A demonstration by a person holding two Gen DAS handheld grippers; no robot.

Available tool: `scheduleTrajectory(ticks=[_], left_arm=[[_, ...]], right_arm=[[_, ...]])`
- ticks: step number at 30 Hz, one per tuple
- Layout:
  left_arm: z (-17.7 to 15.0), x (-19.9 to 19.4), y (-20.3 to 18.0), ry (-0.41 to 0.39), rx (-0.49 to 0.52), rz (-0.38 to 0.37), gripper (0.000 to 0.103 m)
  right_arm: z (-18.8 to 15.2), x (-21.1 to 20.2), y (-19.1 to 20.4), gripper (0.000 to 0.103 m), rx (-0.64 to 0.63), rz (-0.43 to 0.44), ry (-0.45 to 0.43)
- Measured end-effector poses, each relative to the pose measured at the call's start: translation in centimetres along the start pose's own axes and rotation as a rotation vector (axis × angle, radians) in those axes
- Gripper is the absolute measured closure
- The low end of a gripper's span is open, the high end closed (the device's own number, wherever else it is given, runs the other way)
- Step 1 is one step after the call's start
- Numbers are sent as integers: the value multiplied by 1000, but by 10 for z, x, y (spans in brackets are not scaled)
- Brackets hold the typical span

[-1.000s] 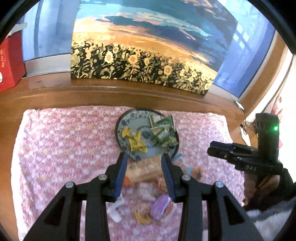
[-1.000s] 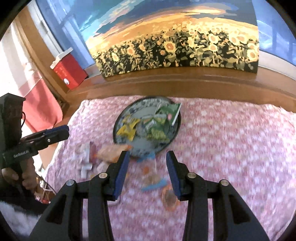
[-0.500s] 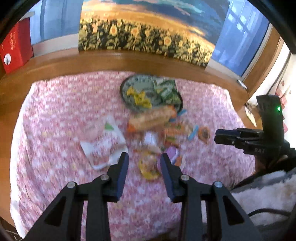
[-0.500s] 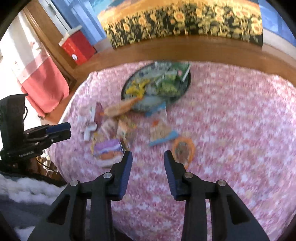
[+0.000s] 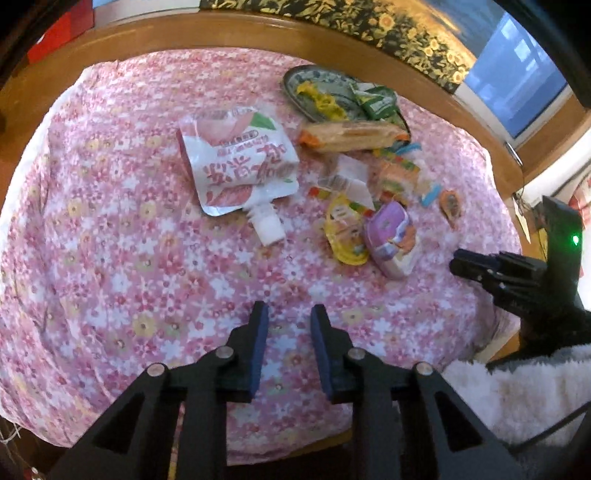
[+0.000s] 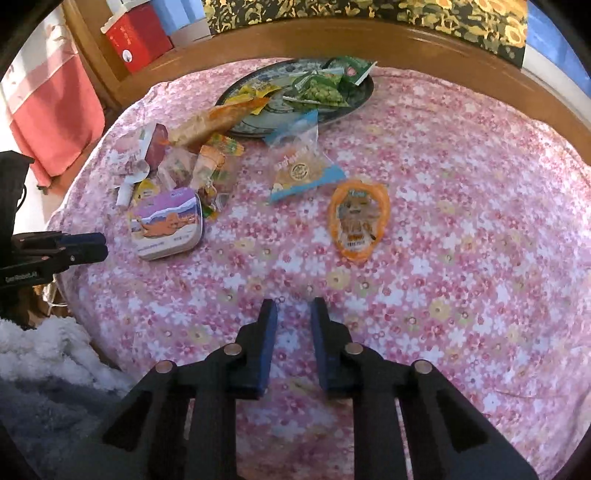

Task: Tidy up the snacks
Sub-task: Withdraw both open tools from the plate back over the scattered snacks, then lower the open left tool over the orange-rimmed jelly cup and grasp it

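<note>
A dark patterned plate [image 5: 295, 79] [image 6: 364, 94] at the far side holds yellow candies [image 5: 317, 99] and green packets [image 6: 321, 90]. In front of it lie loose snacks: a peach drink pouch [image 5: 236, 158], a long orange bread packet [image 5: 351, 134], a purple tin [image 5: 389, 230] [image 6: 168, 221], a blue-edged cookie packet [image 6: 301, 166] and an orange oval packet [image 6: 358, 218]. My left gripper [image 5: 289, 308] hovers over bare cloth near the front edge, its jaws closing on nothing. My right gripper [image 6: 293, 304] is shut and empty, just short of the oval packet.
A pink floral cloth [image 5: 110, 240] covers the round wooden table [image 6: 443, 40]. A sunflower painting [image 5: 406, 26] and a red box [image 6: 136, 37] stand behind it. A white fleece sleeve [image 5: 517, 387] shows at the right of the left wrist view.
Both grippers have drawn back from the plate toward the table's near edge and tilted downward. The snack pile now lies farther ahead. Both pairs of jaws have narrowed.
</note>
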State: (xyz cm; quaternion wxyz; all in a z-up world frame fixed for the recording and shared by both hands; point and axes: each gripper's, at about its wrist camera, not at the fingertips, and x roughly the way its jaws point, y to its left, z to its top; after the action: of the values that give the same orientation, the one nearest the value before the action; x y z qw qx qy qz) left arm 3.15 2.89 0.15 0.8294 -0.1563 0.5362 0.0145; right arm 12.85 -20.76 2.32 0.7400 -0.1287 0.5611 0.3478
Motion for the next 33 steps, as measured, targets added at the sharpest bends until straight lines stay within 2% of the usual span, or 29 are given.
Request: scheduleTrajectory(ticks=[9,12,16,20,21,23,24,25,30,33], left_arm=[[-4,-6,1,-46,-9,-12,78],[-6,-17,-6,-97,41,-9,78],[3,-30,-7,-202,97,-4,78],[27,-36,17,-254,8,14,77],[33,-38,23,-261,-18,14,75],[46,-41,32,-263,-44,13,59],[53,-40,35,-259,-52,18,46],[57,-39,36,-255,-58,23,41],[82,-14,33,-179,-53,-8,36],[89,5,29,-130,-39,5,35]], right_arm=[[-1,9,6,83,-2,-19,-7],[0,8,7,83,10,-21,-10],[1,9,2,83,40,-10,-16],[10,8,-8,83,95,4,-21],[11,9,-10,83,111,7,-22],[12,9,-14,83,126,5,-29],[10,7,-11,83,126,0,-34],[9,5,-10,83,126,-5,-38],[14,10,-14,83,139,-24,-51],[11,5,-9,83,147,-22,-57]])
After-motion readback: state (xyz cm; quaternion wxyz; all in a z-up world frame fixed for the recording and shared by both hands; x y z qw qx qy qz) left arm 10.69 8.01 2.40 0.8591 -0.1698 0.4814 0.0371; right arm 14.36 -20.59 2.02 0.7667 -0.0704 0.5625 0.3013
